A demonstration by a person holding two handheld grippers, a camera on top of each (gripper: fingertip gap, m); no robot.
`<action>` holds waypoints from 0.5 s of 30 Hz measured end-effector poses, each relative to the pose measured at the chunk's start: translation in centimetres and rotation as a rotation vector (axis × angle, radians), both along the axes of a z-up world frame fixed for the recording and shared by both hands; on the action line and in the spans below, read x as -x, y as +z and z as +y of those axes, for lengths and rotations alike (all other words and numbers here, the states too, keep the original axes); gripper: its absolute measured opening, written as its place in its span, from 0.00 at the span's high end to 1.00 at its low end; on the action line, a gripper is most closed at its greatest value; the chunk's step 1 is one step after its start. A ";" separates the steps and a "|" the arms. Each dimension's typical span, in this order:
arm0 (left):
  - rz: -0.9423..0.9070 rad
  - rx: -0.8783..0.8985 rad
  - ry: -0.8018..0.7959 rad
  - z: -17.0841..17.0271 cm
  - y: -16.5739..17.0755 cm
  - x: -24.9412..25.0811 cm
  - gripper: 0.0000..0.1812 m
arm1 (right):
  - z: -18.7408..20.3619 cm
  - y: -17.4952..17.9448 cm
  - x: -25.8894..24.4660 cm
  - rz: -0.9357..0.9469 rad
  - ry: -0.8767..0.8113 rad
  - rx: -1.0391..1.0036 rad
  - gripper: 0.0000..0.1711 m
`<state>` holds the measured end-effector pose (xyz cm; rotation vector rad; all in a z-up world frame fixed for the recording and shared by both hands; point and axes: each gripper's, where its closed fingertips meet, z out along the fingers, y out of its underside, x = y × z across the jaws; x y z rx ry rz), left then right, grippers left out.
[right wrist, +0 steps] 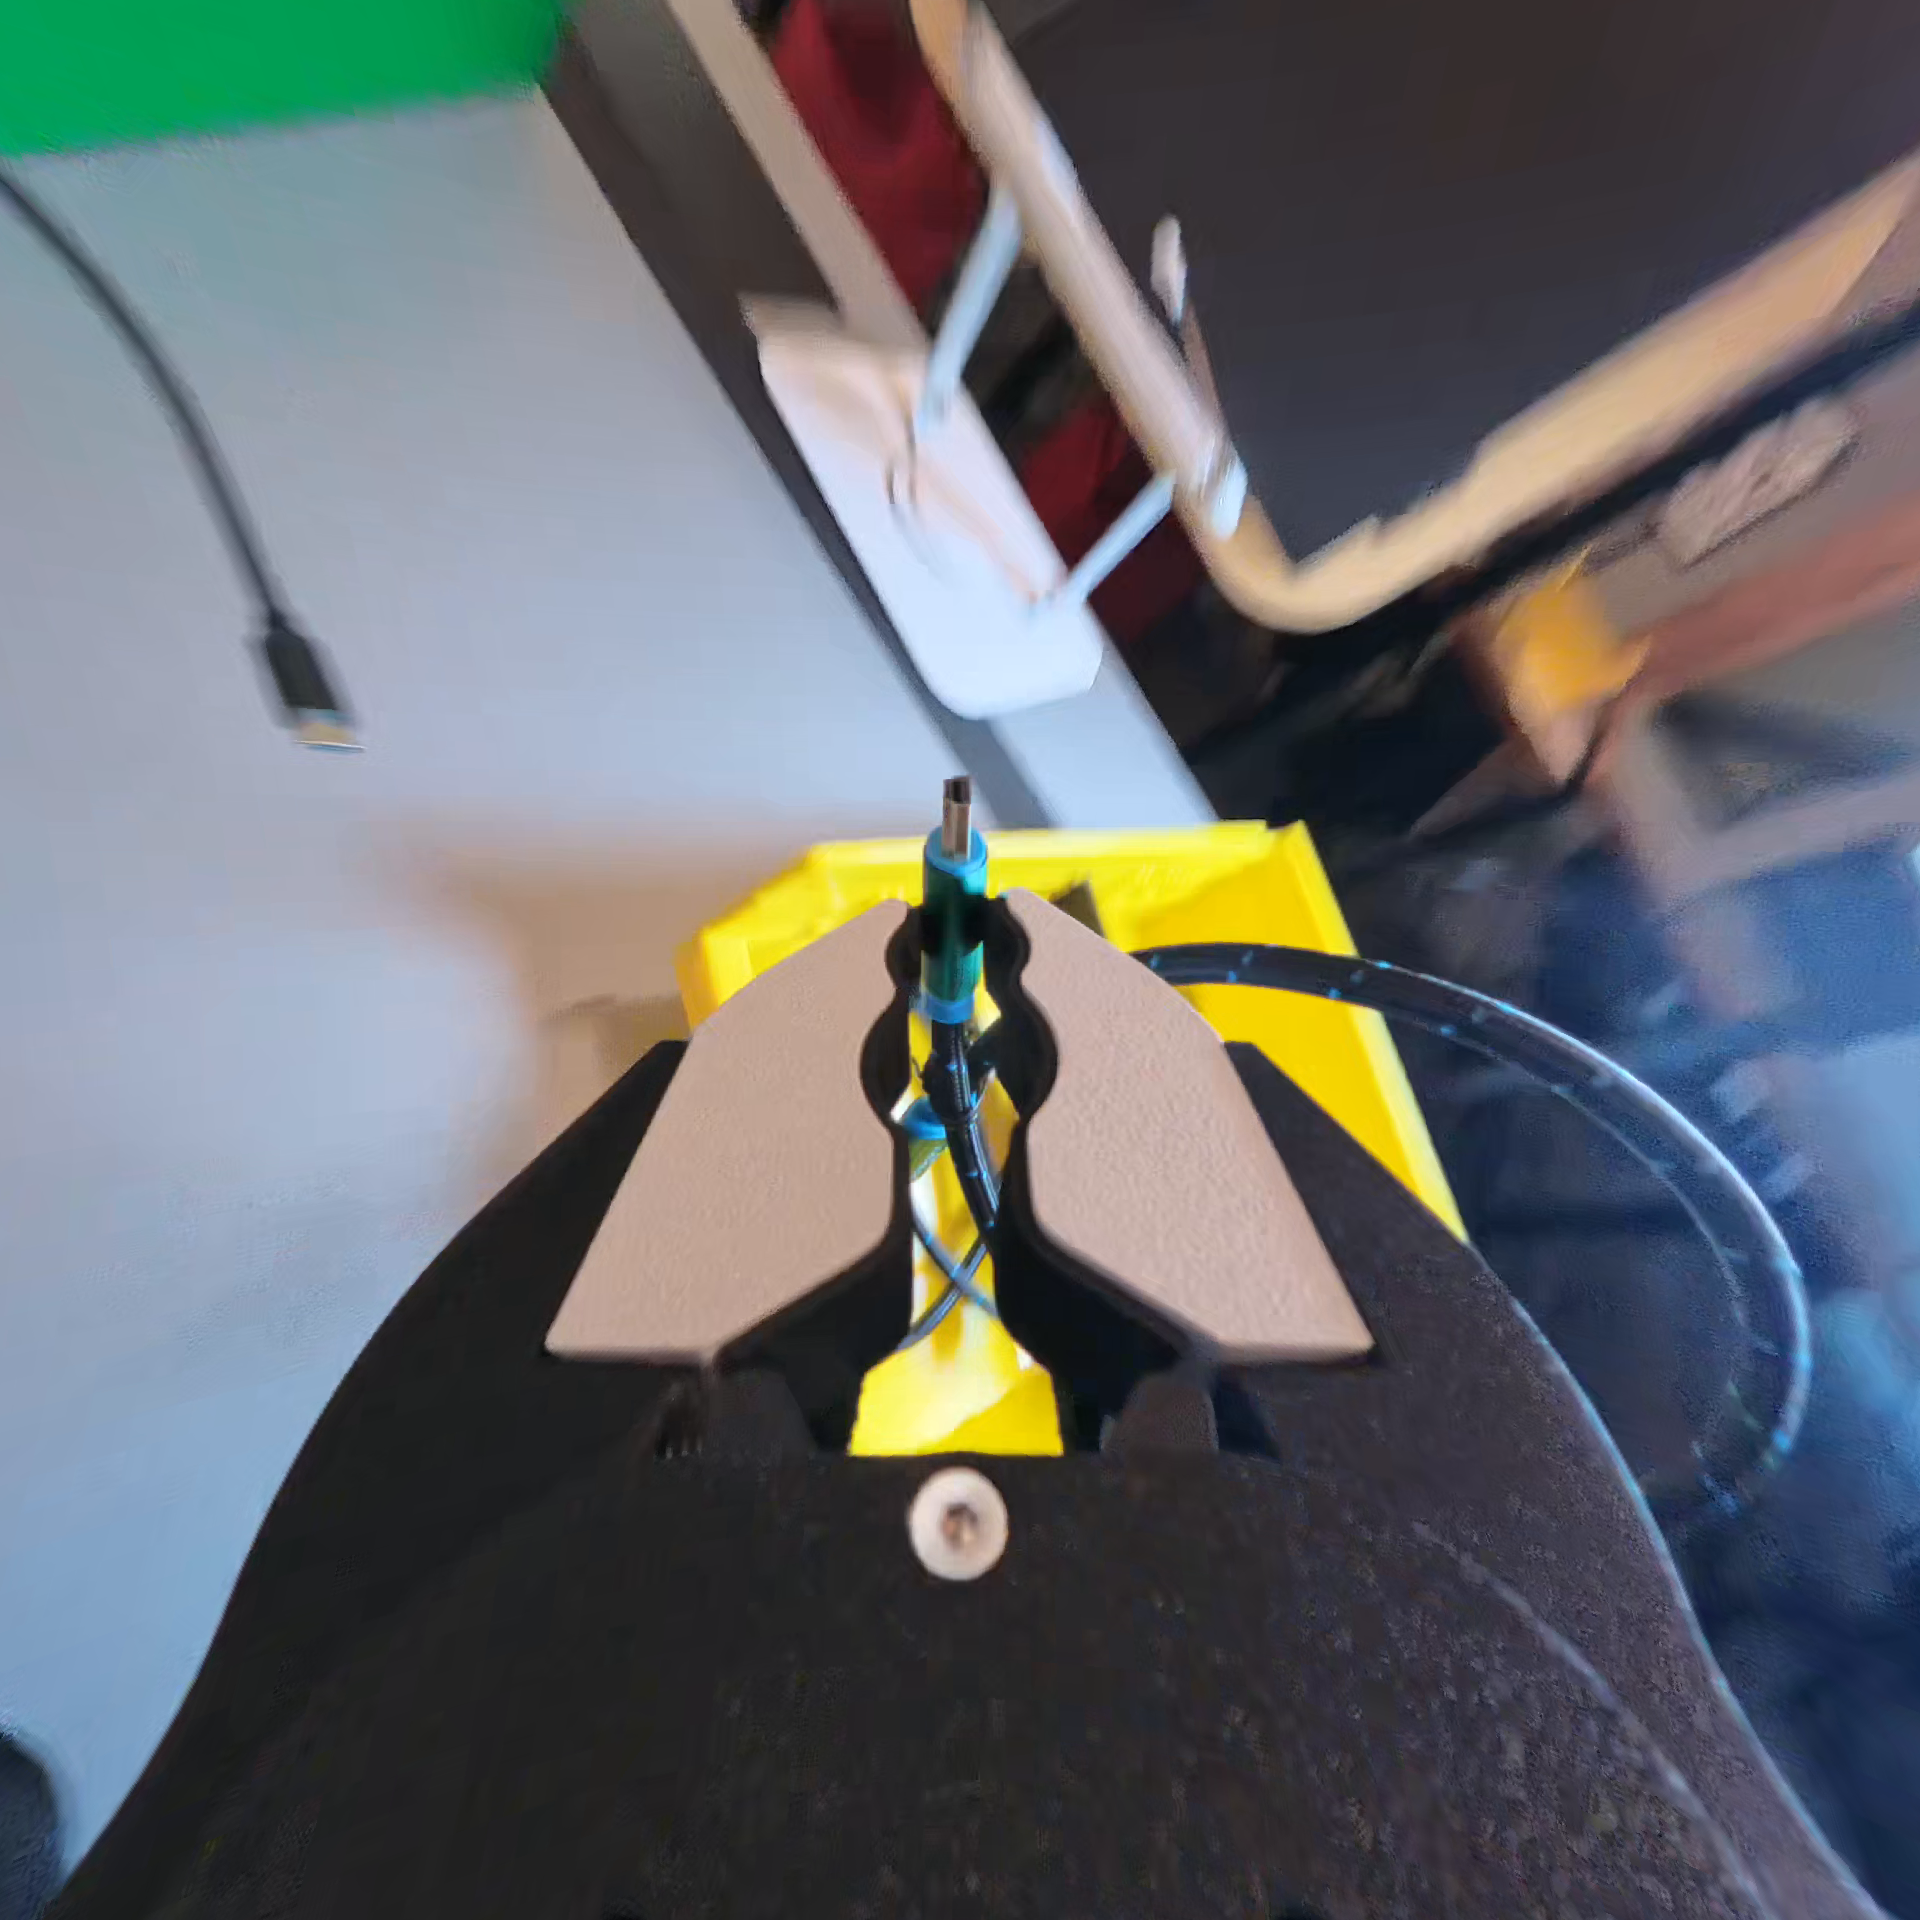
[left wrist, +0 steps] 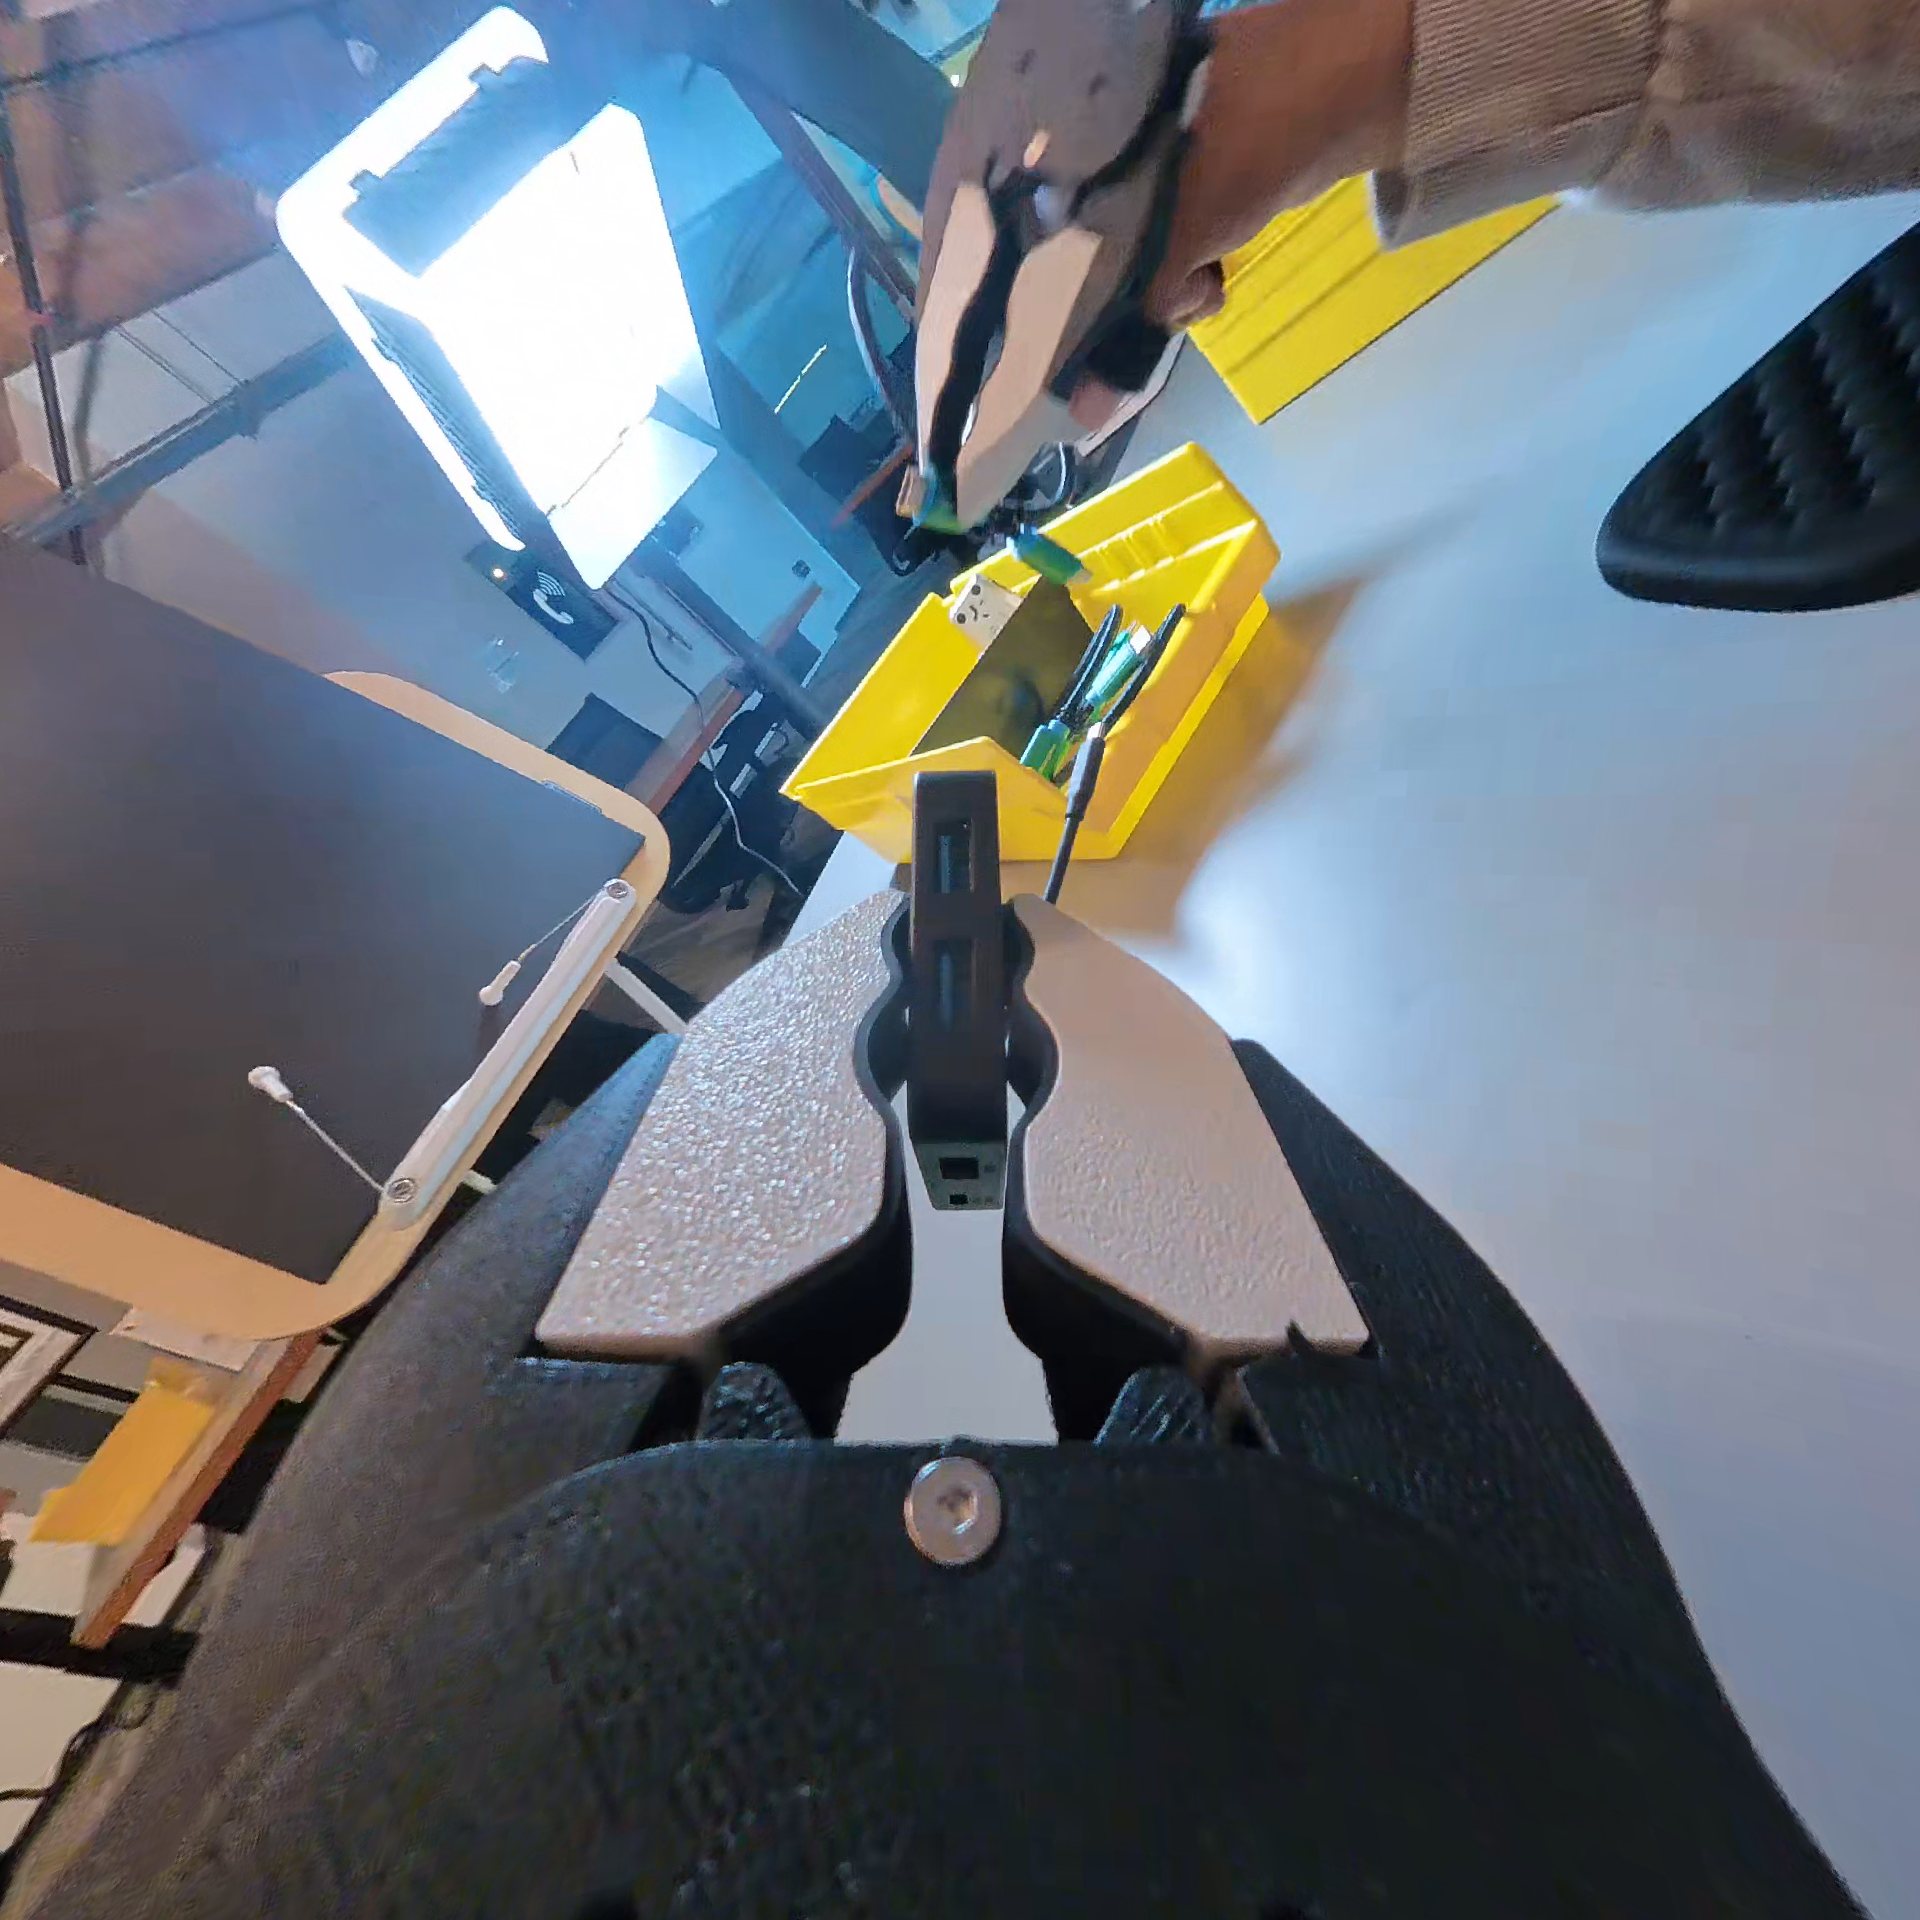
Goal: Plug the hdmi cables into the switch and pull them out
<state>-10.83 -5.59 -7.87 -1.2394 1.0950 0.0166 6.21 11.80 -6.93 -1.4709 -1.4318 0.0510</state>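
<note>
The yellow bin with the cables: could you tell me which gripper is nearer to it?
Right. The right gripper, shut on a green-sleeved cable plug, is directly over the yellow bin. The left gripper, shut on the black switch, is short of it.

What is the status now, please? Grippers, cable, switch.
Left gripper shut on switch. Right gripper shut on cable plug, above yellow bin. Plug not yet in switch. Path looks clear.
</note>
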 end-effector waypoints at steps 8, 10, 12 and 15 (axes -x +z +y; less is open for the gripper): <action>-0.109 0.043 -0.064 -0.3 0.0 -0.6 0.92 | 4.7 -1.9 1.3 0.190 -0.131 0.344 0.77; -0.121 0.043 -0.069 -0.3 0.1 -0.5 0.92 | 2.8 -0.5 2.7 0.251 -0.008 0.334 0.77; -0.119 0.042 -0.068 -0.3 0.0 -0.6 0.92 | -0.7 0.6 4.6 0.289 0.180 0.358 0.77; -0.102 0.037 -0.062 -0.2 -0.2 -0.7 0.92 | -7.0 1.6 7.0 0.248 0.443 0.366 0.77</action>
